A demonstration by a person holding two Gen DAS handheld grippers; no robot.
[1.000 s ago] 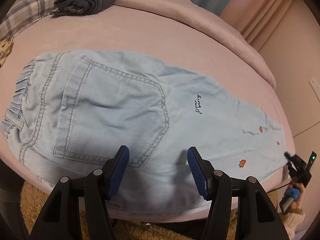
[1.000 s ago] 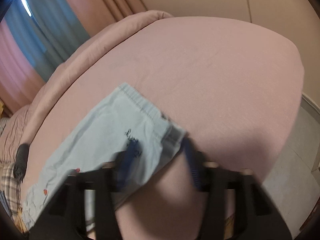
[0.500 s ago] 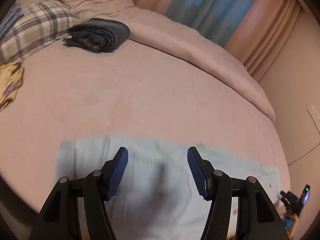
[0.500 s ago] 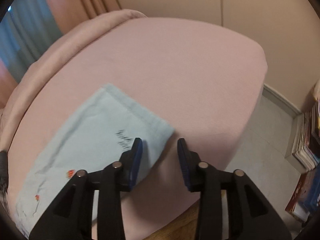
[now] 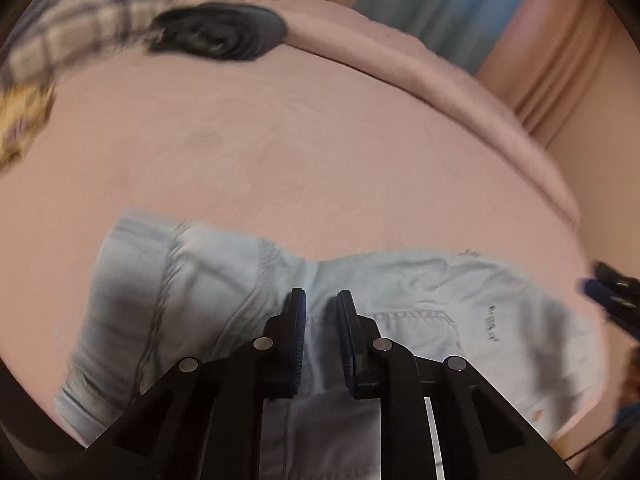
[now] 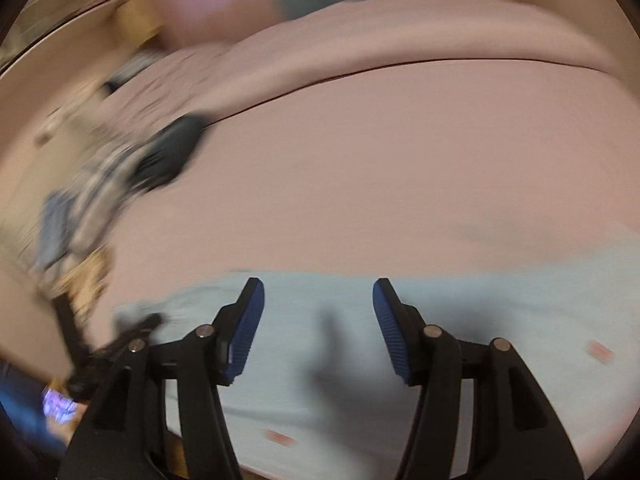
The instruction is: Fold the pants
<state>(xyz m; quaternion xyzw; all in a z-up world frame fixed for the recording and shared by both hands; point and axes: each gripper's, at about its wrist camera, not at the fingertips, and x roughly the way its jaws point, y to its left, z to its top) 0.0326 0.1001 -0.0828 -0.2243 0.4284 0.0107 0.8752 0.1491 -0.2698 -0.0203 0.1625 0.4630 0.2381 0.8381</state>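
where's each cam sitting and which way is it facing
Left wrist: on the left gripper, angled down across the bed; jaws closing on a fold of the light blue pants; right gripper at the right edge.
Right wrist: on the right gripper, angled down at the pants; jaws opening, nothing between them.
Shared: pants, bed, dark folded clothes.

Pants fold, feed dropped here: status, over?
Left gripper jaws closing on pants. Right gripper opening, nothing between. Nothing in the way.
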